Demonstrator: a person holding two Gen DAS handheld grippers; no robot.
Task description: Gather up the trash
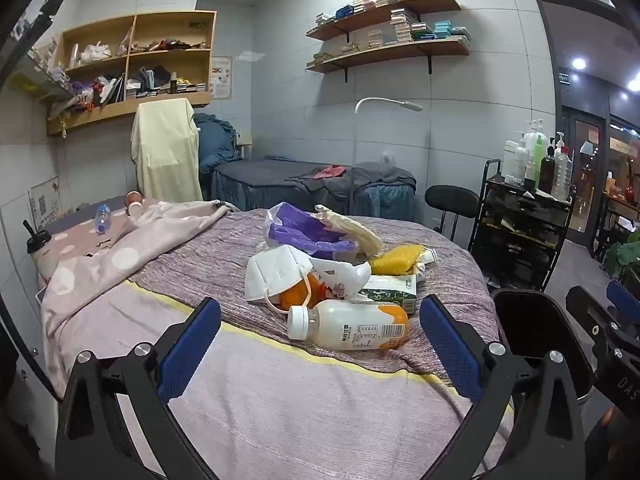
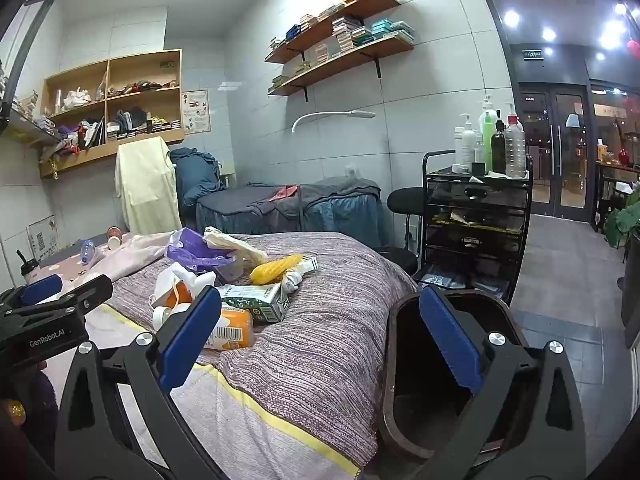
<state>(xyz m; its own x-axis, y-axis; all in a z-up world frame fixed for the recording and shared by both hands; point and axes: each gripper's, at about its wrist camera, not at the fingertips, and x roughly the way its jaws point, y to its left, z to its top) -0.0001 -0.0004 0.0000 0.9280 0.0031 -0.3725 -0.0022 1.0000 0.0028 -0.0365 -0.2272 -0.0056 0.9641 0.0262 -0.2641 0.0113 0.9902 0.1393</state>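
We hold the left gripper low over the bed, its jaws spread wide and holding nothing. Just beyond its blue pads lies the trash in a loose heap on the striped purple blanket. Nearest us is a plastic bottle on its side, white cap pointing left, orange at its far end. Behind it sits a white face mask, draped against something orange, and a green-and-white carton lies to the right, touching the pile. Farther back are a purple plastic bag, a pale crumpled wrapper resting on it, and a yellow mesh piece.

Our right gripper hovers at the bed's right edge, jaws likewise wide and empty — one pad over the blanket near the carton, the other over the dark trash bin that stands beside the bed on the floor. From this view the bin's opening faces up; what it holds we cannot tell.

At the bed's far left, well apart from the heap, a small clear bottle and a cup lie near a spotted pink blanket.
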